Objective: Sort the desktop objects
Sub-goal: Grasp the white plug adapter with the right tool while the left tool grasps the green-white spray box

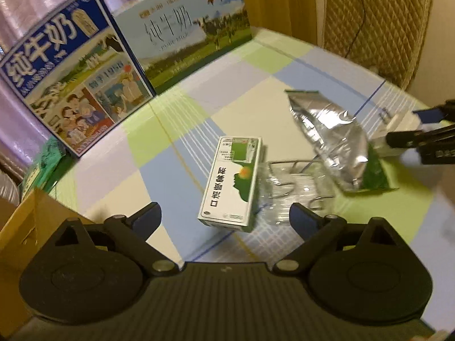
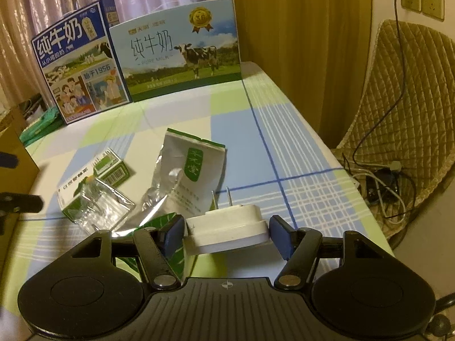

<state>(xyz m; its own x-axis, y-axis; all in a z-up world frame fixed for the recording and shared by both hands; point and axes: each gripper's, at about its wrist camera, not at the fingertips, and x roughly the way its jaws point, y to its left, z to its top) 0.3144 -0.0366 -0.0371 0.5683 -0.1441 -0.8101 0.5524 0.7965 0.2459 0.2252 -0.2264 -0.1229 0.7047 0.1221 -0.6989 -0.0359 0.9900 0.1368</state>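
A white-and-green medicine box (image 1: 231,182) lies on the checked tablecloth just ahead of my left gripper (image 1: 226,217), which is open and holds nothing. Right of the box sits clear plastic packaging (image 1: 293,190), and beyond it a crumpled silver foil bag (image 1: 332,139) with a green label. My right gripper (image 2: 227,234) is shut on a white plug adapter (image 2: 227,227), prongs pointing away, beside the foil bag (image 2: 193,179). The medicine box (image 2: 105,170) and clear packaging (image 2: 99,207) lie to its left. The right gripper (image 1: 403,126) shows at the right edge of the left wrist view.
Two milk cartons, a blue one (image 2: 79,59) and a pale one (image 2: 179,51), stand at the table's back edge. A cardboard box (image 1: 25,227) and a teal item (image 1: 47,159) are at the left. A quilted chair (image 2: 403,108) with cables (image 2: 381,182) stands past the table's right edge.
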